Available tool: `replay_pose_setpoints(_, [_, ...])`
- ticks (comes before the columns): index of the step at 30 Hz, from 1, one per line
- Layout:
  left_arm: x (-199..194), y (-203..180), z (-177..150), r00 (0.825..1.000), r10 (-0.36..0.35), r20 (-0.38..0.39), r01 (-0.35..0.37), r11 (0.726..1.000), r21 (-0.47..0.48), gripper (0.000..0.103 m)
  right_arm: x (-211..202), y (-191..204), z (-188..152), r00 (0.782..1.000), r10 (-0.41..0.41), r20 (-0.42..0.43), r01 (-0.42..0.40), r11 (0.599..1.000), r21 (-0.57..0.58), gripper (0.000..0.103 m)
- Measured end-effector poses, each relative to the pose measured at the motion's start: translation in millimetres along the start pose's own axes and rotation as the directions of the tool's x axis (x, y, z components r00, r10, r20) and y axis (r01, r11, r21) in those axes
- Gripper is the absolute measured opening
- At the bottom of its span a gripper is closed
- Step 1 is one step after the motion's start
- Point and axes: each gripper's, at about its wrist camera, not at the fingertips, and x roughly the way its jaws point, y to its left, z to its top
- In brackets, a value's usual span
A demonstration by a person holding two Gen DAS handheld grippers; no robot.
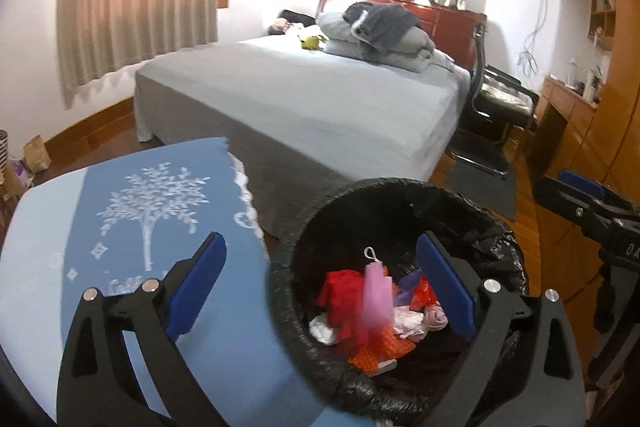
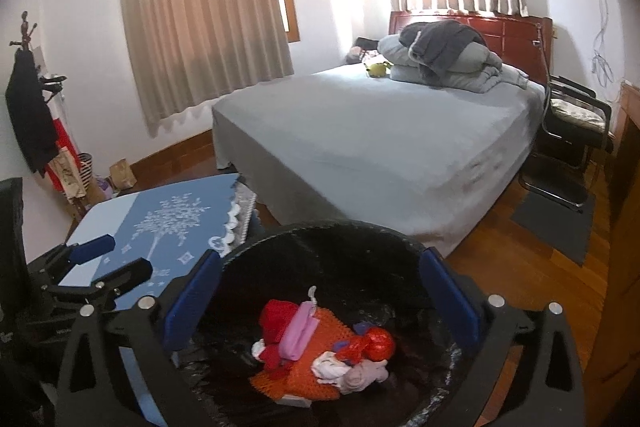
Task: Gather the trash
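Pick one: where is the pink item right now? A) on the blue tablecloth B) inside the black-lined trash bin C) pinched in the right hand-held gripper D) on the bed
B: the pink item lies on the red and orange trash inside the black-lined trash bin, with both hand-held grippers open and empty.

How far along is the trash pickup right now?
Done: the black-lined bin already holds a pile of trash, red, pink, orange and white pieces. In hand: nothing; the left gripper and right gripper are both open and empty above the bin. Left: the blue tablecloth beside the bin shows no trash in these views, so little appears to remain.
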Motion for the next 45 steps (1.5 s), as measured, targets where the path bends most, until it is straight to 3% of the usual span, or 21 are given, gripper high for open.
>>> replay_pose_setpoints(7, [-36, 9, -4, 0.998, 0.056, 0.032, -0.056, 0.998, -0.004, 0.096, -17, 22, 0, 0.999, 0.03, 0.011, -0.03, 0.999, -0.024, 0.097])
replay_pose_setpoints(22, [-103, 17, -3, 0.987, 0.108, 0.116, -0.105, 0.994, -0.037, 0.098, -53, 57, 0, 0.997, 0.071, 0.027, -0.069, 0.995, -0.073, 0.097])
replay_pose_setpoints(45, [-144, 17, -4, 0.973, 0.137, 0.184, -0.129, 0.99, -0.057, 0.098, -74, 78, 1, 0.993, 0.101, 0.064, -0.094, 0.989, -0.113, 0.097])
